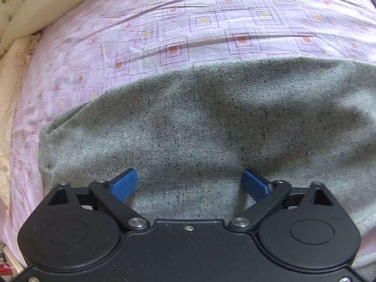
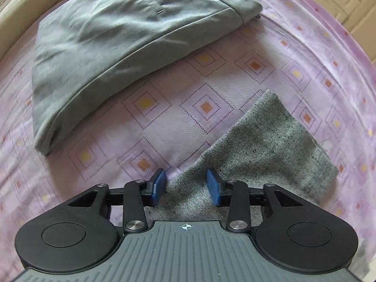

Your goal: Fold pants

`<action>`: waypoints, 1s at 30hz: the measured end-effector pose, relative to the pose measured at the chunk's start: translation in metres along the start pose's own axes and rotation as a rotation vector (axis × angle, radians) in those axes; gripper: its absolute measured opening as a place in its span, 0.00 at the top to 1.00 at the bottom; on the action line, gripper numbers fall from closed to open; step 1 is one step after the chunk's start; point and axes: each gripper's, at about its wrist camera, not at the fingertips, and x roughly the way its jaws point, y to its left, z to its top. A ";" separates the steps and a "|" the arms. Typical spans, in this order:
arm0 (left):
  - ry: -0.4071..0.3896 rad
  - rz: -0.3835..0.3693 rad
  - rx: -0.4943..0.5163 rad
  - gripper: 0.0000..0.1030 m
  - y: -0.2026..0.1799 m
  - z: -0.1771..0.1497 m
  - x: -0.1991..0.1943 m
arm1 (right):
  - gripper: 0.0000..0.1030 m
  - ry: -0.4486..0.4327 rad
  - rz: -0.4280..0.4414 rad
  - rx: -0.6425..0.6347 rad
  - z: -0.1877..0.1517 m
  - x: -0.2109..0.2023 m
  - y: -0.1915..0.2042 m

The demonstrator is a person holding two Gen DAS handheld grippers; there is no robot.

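The bed [image 1: 211, 23], under a lilac sheet printed with dotted squares and backed by a cream padded headboard [image 1: 14, 4], carries my speckled grey pants [image 1: 211, 122] flat beneath both hands, with olive trousers [image 2: 112, 47] already folded well apart. I judge I am between folds: my left gripper [image 1: 189, 183] hangs wide open over the cloth, holding nothing. My right gripper [image 2: 186, 185] stands partly open astride the leg edge, seemingly not pinching it, so next I must close and carry it over.
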 end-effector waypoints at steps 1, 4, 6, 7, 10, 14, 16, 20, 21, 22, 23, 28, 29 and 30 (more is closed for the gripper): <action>0.009 -0.022 -0.011 0.16 0.003 0.003 -0.002 | 0.86 -0.004 0.008 -0.035 -0.006 -0.003 -0.001; -0.005 -0.082 -0.079 0.20 0.013 0.017 -0.014 | 0.93 -0.017 0.053 -0.110 -0.026 -0.015 -0.012; -0.014 -0.127 -0.141 0.20 0.019 0.031 -0.021 | 0.94 -0.043 0.061 -0.183 -0.043 -0.028 -0.018; -0.016 -0.153 -0.176 0.20 0.023 0.040 -0.024 | 0.96 -0.047 0.067 -0.208 -0.051 -0.033 -0.022; 0.001 -0.219 -0.261 0.20 0.033 0.066 -0.024 | 0.96 -0.047 0.091 -0.229 -0.070 -0.042 -0.037; 0.053 -0.263 -0.347 0.17 0.038 0.094 -0.013 | 0.96 -0.027 0.107 -0.194 -0.093 -0.040 -0.051; 0.116 -0.266 -0.386 0.17 0.039 0.103 -0.001 | 0.96 -0.014 0.114 -0.170 -0.099 -0.036 -0.057; 0.250 -0.270 -0.443 0.17 0.036 0.106 0.025 | 0.96 -0.009 0.131 -0.139 -0.110 -0.033 -0.062; 0.275 -0.265 -0.448 0.17 0.035 0.106 0.030 | 0.96 -0.010 0.134 -0.136 -0.112 -0.034 -0.063; 0.296 -0.256 -0.452 0.16 0.032 0.105 0.035 | 0.96 -0.012 0.137 -0.135 -0.113 -0.034 -0.063; 0.310 -0.250 -0.454 0.14 0.030 0.104 0.039 | 0.96 -0.013 0.140 -0.134 -0.112 -0.034 -0.062; 0.305 -0.238 -0.499 0.13 0.025 0.109 0.044 | 0.96 -0.011 0.160 -0.118 -0.111 -0.034 -0.064; 0.298 -0.240 -0.502 0.13 0.023 0.113 0.043 | 0.96 -0.011 0.164 -0.116 -0.111 -0.033 -0.065; 0.293 -0.234 -0.501 0.12 0.021 0.115 0.044 | 0.96 -0.011 0.166 -0.115 -0.111 -0.033 -0.065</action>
